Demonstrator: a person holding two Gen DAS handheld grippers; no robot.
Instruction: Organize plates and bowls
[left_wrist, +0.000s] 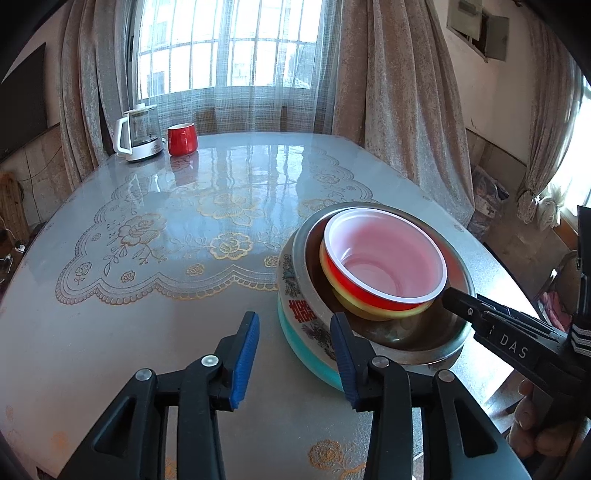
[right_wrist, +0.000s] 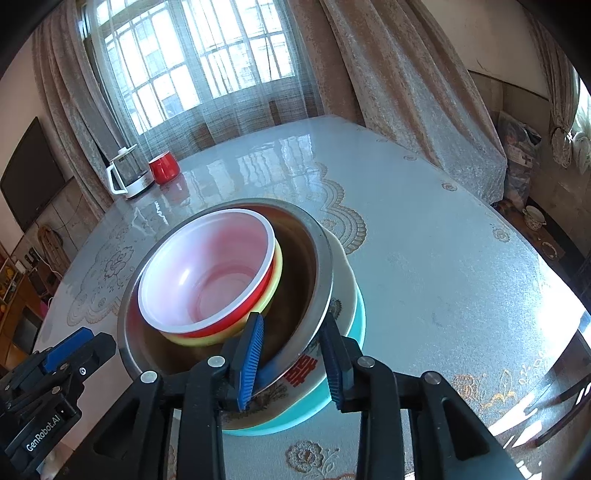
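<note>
Here the task's things are already nested in one pile on the near right part of the glossy table with the lace-pattern cloth (left_wrist: 155, 206): a red plastic bowl with a white inside (right_wrist: 207, 273) sits in a yellow bowl (right_wrist: 275, 291), these lie in a wide steel basin (right_wrist: 317, 258), which rests in a white enamel bowl with a red character and flowers (right_wrist: 306, 369), and under all is a turquoise plate or bowl (right_wrist: 354, 332). The right gripper (right_wrist: 291, 362) has its jaws partly apart, one blue pad inside the steel rim and the other outside the enamel wall; the pads seem not to press on the rim, so I judge it holds nothing. The left gripper (left_wrist: 295, 362) is also partly apart and holds nothing; its right finger is just beside the turquoise edge. To do this step well, I think both grippers should draw back gently along their own lines, without catching a rim, because the red and yellow bowls lean to one side of the basin and could shift. A white electric kettle with a glass body (left_wrist: 138, 133) and a red mug (left_wrist: 182, 138) stand well apart at the far corner and do not block anything. A person's hand (left_wrist: 532, 417) is at the right gripper's handle.
</note>
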